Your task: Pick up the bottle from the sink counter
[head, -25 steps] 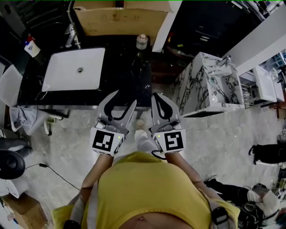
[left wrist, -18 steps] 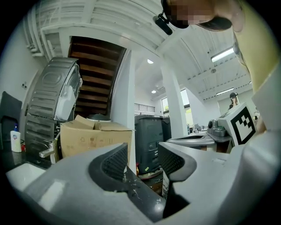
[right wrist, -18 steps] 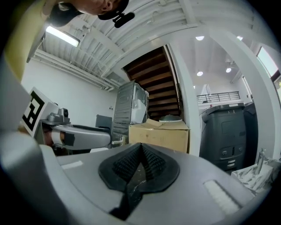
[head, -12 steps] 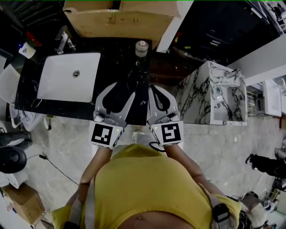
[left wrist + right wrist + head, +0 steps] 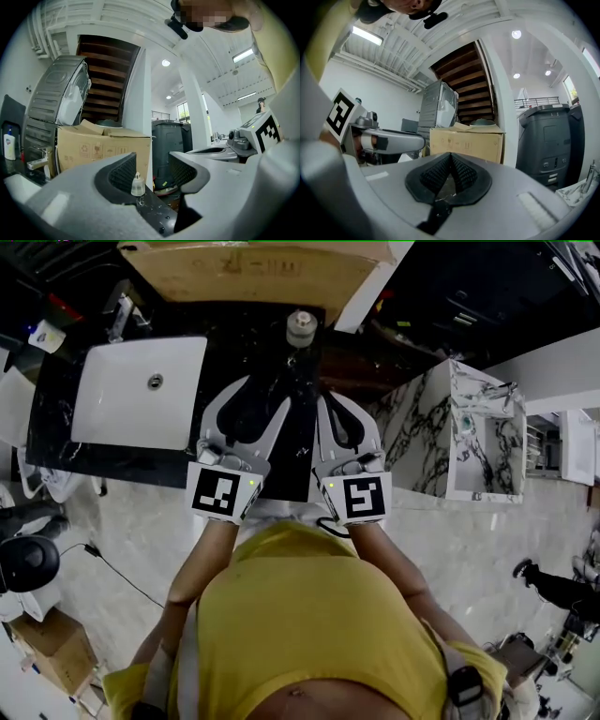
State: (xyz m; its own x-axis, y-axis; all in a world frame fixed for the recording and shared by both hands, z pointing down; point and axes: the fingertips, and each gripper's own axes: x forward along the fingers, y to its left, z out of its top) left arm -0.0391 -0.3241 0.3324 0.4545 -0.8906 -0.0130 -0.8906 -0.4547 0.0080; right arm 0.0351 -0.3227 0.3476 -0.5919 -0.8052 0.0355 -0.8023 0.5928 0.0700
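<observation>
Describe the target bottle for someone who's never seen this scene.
Find the black marble counter with the white basin in its left half. At its far edge, right of the basin and before the cardboard box, stands the bottle. It is small and clear, unlike the white bottle at the far-left corner.

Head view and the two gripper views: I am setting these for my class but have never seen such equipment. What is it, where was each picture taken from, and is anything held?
No robot here: a person holds a two-fingered gripper in each hand. The head view looks down from the person's head; each gripper view looks along that gripper's own fingers. On the black counter are a white sink and a small clear bottle, with a cardboard box behind. The left gripper has its fingers apart; the bottle stands farther ahead, untouched. The right gripper has its fingers closed together, empty. Nothing is held.
</observation>
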